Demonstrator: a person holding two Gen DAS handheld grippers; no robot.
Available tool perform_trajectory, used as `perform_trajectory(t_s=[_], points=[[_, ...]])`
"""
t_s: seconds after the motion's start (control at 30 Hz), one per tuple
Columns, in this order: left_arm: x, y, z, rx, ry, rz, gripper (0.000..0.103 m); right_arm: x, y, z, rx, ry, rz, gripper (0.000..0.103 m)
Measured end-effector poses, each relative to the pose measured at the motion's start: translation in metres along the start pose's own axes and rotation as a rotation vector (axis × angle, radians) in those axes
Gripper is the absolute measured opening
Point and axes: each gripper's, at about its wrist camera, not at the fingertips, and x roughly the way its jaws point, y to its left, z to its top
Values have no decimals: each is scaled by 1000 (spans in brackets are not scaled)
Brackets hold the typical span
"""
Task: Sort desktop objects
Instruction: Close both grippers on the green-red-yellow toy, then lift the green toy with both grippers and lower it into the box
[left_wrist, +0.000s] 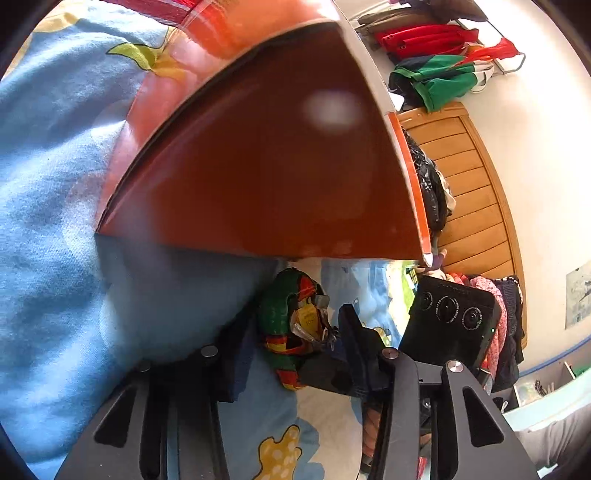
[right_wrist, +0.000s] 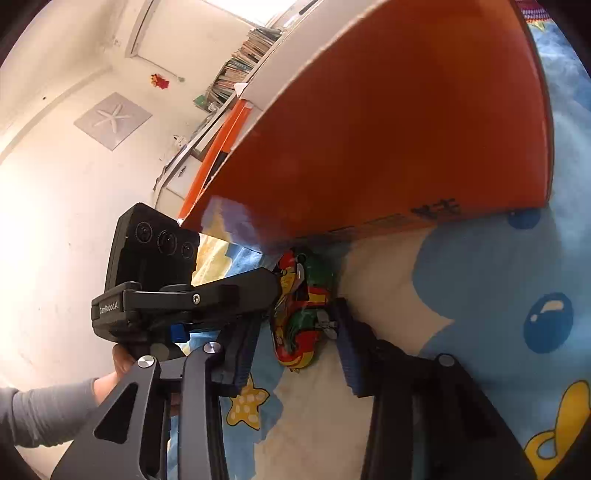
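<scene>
Closely, both grippers (left_wrist: 291, 350) (right_wrist: 295, 332) clamp snack packet (right_wrist: 299, 317), box edge (right_wrist: 369, 229) overhead

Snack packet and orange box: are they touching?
Cannot tell. In the right wrist view the snack packet runs into the shadow under the orange box; neither view shows contact or a gap plainly.

The left gripper (left_wrist: 291, 343) closes on a crumpled green, red and yellow snack packet (left_wrist: 291, 325) above the blue cartoon-print bedsheet (left_wrist: 55, 166). The right gripper (left_wrist: 369, 354) meets the packet from the opposite side. An orange box (left_wrist: 266, 166) stands directly behind.
</scene>
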Motion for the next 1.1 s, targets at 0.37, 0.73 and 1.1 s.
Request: perform_trajectory(t_s=[0.37, 0.73, 1.1], points=[[6, -8, -6, 26, -46, -7, 36, 3, 4, -1, -55, 5, -32, 36], [3, -23, -14, 60, -79, -17, 35, 1, 10, 0, -61, -14, -12, 36], [-9, -42, -31, 89, -103, -22, 35, 0, 33, -12, -164, -18, -29, 36]])
